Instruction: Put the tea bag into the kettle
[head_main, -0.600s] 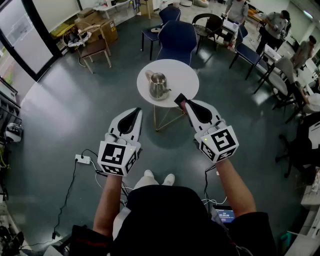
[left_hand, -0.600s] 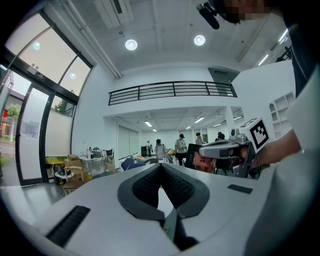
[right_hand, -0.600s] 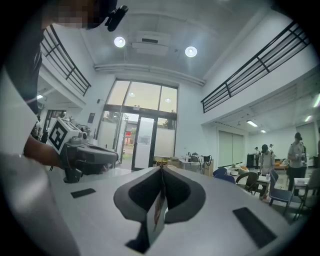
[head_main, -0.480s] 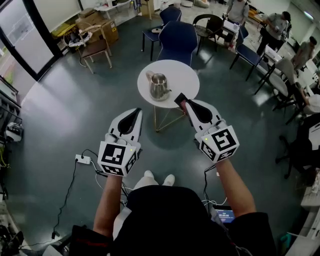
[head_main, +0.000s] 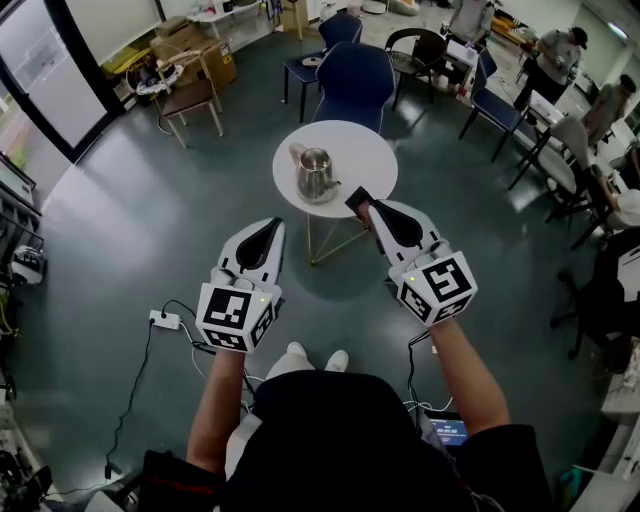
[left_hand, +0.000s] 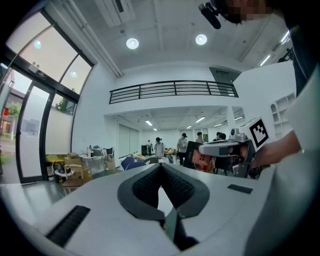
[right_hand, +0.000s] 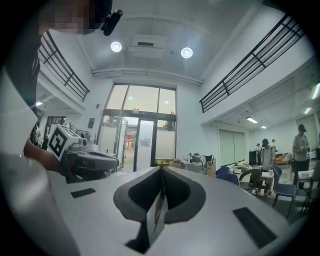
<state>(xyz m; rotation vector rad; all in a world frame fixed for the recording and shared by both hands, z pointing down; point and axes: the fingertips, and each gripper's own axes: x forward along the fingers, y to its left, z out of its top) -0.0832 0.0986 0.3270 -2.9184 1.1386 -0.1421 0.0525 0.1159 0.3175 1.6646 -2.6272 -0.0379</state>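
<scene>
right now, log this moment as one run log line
right hand-held gripper: shut on tea bag | left hand-held gripper: shut, empty | kettle: upright on round table | tea bag: not yet in kettle

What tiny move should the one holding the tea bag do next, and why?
Probably move the right hand-held gripper forward and a little left, toward the kettle. Its jaws are shut on the tea bag, which in the head view shows by the near edge of the round table, not over the kettle yet. The left hand-held gripper is shut and holds nothing.
</scene>
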